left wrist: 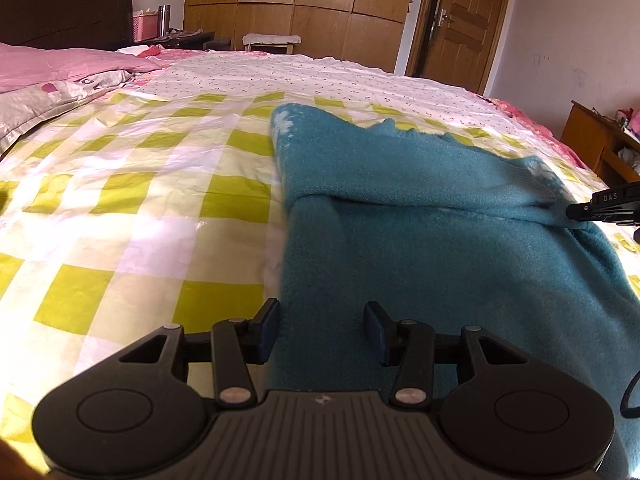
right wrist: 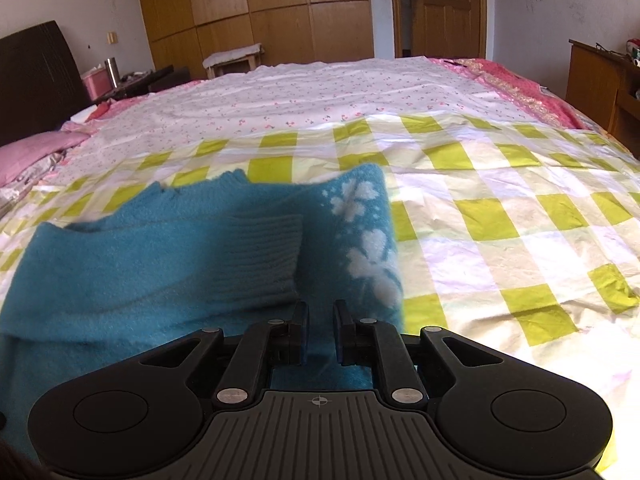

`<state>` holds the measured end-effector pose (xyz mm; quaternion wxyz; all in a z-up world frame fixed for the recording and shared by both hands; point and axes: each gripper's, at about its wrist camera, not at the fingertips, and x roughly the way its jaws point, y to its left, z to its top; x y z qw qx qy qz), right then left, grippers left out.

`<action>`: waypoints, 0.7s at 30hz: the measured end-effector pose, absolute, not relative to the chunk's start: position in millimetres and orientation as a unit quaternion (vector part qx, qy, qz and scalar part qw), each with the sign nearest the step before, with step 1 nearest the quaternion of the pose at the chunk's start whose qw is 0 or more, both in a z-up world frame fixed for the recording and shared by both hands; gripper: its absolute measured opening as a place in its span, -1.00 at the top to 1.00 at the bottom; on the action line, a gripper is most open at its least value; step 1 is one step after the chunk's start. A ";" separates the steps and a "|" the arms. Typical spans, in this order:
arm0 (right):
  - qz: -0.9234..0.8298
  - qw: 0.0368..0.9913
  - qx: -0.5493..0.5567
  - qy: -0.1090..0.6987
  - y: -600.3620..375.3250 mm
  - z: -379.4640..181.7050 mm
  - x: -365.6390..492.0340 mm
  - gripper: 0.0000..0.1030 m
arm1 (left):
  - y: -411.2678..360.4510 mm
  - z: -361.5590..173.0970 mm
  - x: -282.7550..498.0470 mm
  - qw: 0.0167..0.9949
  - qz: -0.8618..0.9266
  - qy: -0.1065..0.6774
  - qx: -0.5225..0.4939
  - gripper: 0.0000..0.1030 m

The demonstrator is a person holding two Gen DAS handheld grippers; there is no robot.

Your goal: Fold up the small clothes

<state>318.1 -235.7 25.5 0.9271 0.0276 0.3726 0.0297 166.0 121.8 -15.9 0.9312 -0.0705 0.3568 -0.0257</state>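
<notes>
Left wrist view: left gripper [left wrist: 322,330] hovering over near left edge of teal fleece knit sweater [left wrist: 420,240], jaws standing apart, released, left finger over yellow-green checked bed cover [left wrist: 120,220], right finger over sweater. Sweater lying folded on cover. Right gripper [left wrist: 576,212] touching sweater's right fold.

Right wrist view: right gripper jaws nearly clenched, narrow gap; grasp on cloth cannot be told. White flower pattern [right wrist: 368,256] facing up beside ribbed cuff [right wrist: 264,256].

The left tool [left wrist: 322,330] hangs open over the teal sweater's [left wrist: 440,248] edge on the checked sheet [left wrist: 140,208].
</notes>
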 end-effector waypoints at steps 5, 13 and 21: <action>0.042 0.931 0.035 0.361 -246.9 37.9 292.7 0.71 | 118.6 -10.4 142.7 0.932 -0.023 0.357 -0.062 0.02; 0.052 0.927 0.036 0.370 -276.4 48.2 218.8 0.65 | 112.5 -7.7 101.3 0.928 -0.028 0.369 -0.041 0.02; 0.045 0.908 0.050 0.413 -304.5 40.4 140.8 0.64 | 105.5 -9.4 59.2 0.920 -0.037 0.390 -0.031 0.02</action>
